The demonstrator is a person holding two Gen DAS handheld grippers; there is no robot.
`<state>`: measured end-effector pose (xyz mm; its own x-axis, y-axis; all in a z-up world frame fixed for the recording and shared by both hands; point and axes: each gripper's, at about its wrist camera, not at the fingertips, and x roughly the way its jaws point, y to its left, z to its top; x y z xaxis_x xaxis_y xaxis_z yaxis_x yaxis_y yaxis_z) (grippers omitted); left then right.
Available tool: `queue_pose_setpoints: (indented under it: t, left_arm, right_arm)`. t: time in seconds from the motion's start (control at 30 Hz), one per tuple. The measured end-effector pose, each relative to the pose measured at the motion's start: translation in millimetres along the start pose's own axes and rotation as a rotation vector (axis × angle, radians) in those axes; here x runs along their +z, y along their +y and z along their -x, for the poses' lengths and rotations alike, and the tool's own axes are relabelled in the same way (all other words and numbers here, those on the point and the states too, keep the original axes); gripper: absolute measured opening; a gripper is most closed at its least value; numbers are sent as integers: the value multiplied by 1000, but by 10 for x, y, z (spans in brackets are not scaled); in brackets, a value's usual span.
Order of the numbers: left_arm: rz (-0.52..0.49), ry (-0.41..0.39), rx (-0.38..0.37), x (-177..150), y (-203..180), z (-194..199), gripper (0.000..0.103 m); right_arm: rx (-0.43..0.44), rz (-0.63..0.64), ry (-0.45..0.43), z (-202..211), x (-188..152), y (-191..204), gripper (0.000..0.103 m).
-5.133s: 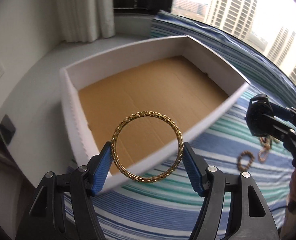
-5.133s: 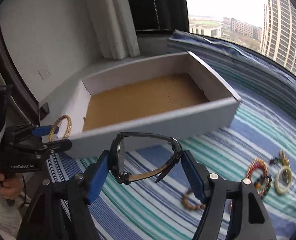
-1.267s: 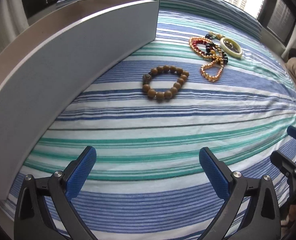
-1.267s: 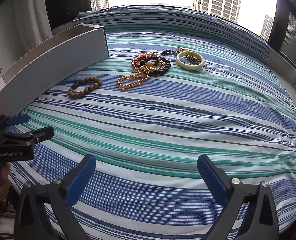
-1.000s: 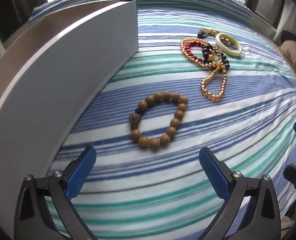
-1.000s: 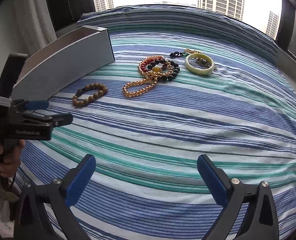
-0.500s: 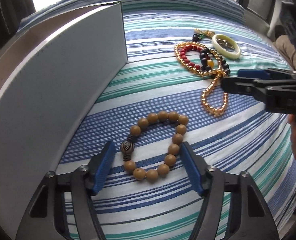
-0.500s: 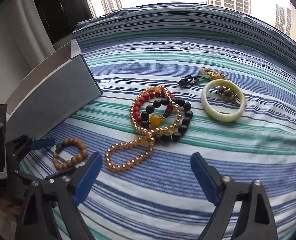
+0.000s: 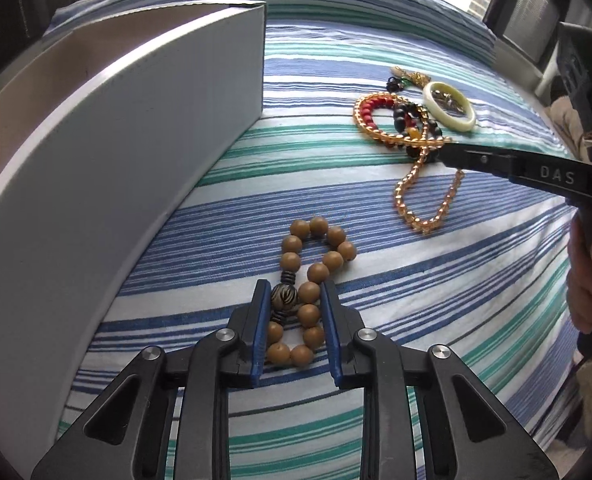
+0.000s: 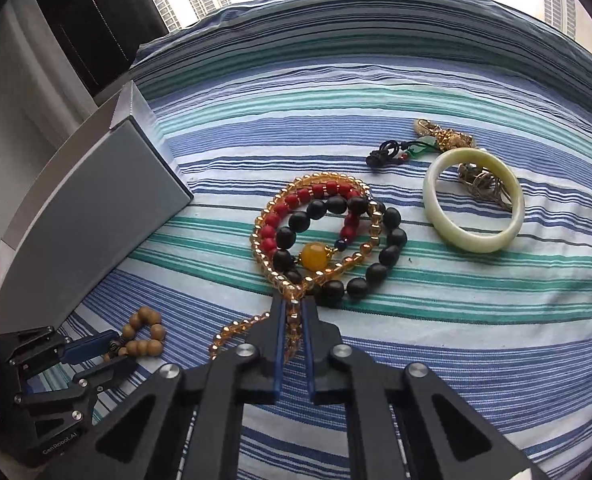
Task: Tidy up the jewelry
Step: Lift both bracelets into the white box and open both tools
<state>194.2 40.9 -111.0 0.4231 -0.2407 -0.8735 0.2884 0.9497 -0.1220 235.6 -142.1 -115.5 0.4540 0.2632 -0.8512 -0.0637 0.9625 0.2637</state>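
A: What is the left gripper [image 9: 293, 312] doing?
B: Its blue fingers [image 9: 259, 332] are clamped on the wooden bead bracelet [image 9: 310, 280], squeezing the near half of the loop into a narrow figure-eight. The striped bead sits against the left finger. The bracelet lies on the striped bed cover [image 9: 376, 412], just beside the long outer wall of the white box [image 9: 115, 184].

A: And the right gripper [image 10: 291, 322]?
B: Its fingers [image 10: 279, 344] are pressed nearly together on the amber bead strand [image 10: 263, 248], gripping it where the strand crosses itself; the tail loop trails off to the left of the fingers. In the left wrist view that gripper reaches in from the right edge of the bed, with the person's hand [image 9: 588, 276] behind it.

A: Where is the rest of the jewelry?
B: The strand's far loop circles a red bead bracelet [image 10: 296, 204] and overlaps a black bead bracelet [image 10: 360, 236] with one yellow bead, all touching in one heap. Just beyond it, toward the far edge of the bed, lies a pale green bangle [image 10: 472, 236] with a small tangle of metal rings [image 10: 484, 184] inside it, and a dark corded charm [image 10: 388, 154] beside that.
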Motion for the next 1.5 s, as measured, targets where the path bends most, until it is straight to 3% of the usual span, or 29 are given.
queue_pose_setpoints:
  t: [0.33,0.53,0.8,1.0,1.17,1.3,1.5]
  left_arm:
    - [83,-82,-37,-15,142,695,24]
    - [99,-141,-18,65,196,1141,24]
    - [146,-176,5,57,392,1613,24]
    - [226,-208,66,-12,870,2011,24]
    - [315,-247,180,-9,1419,2217,24]
    - [383,-253,245,-24,1841,2209,24]
    - [463,-209,351,-111,2385,1971,24]
  right_arm:
    - [43,52,-158,953,191,147,8]
    - [48,84,-260,1504,414,174,8]
    - [88,167,-340,1970,616,551,8]
    - [212,251,-348,2121,762,1102,8]
    - [296,346,-364,2147,999,1703,8]
    - [344,424,-368,2093,1156,2250,8]
    - [435,474,-269,1575,1278,2918,8]
